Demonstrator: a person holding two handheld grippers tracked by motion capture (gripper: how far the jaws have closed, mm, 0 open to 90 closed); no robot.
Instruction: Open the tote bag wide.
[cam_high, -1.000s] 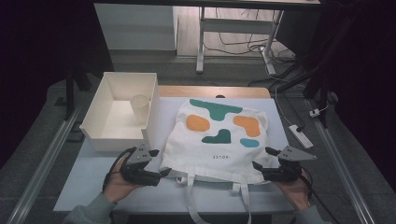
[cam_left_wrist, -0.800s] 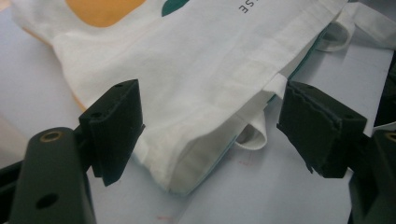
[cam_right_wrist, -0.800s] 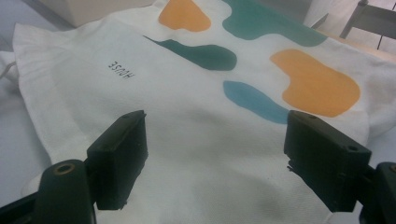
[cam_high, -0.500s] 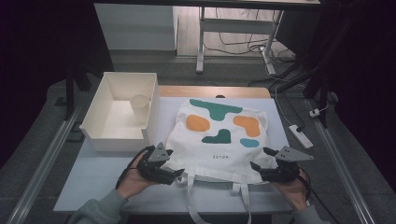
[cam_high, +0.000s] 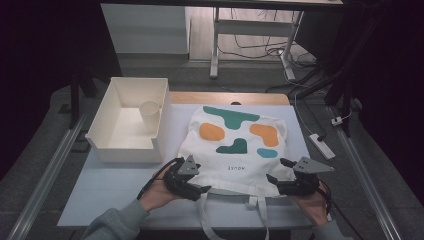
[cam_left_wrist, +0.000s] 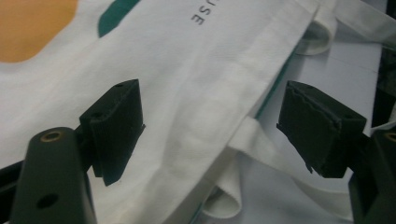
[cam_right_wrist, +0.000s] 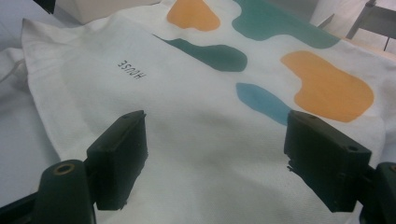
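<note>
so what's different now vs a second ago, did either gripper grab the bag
The left gripper moved in from the bag's left corner along its near edge toward the handles; its jaws are open over the hem, gripping nothing. The right gripper barely shifted, open at the right corner. The tote bag, white bin and cup stayed put.

Dark room, grey floor (cam_high: 45, 150) (cables), desk legs (cam_high: 215, 45)
</note>
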